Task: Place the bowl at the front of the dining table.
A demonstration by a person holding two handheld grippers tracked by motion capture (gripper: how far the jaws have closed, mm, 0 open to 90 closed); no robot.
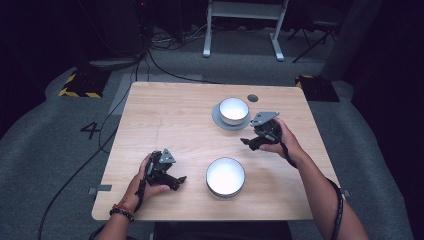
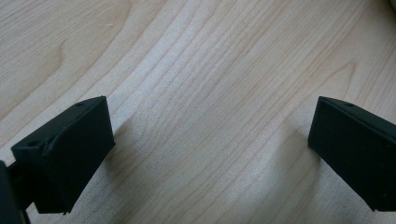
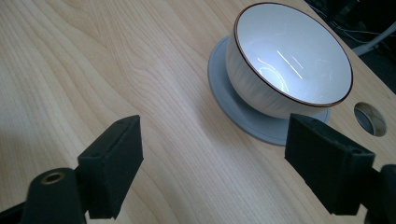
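- The left tongs (image 1: 181,179) are held low over the near left part of the wooden desk (image 1: 165,115), jaws spread wide with bare wood between them, nothing gripped.
- Just to their right, a white bowl (image 1: 225,177) is seen standing upright near the desk's front edge, apart from both tongs.
- Farther back on the right, the right tongs (image 1: 244,142) are held in the person's right hand (image 1: 282,140), jaws likewise spread and gripping nothing, angled toward the far bowl.
- A second white bowl with a thin brown rim (image 3: 289,60) is set upright on a grey saucer (image 3: 252,119), just beyond the right tongs and not touched by them.
- A round cable hole (image 3: 370,118) is visible in the desk just behind the saucer.
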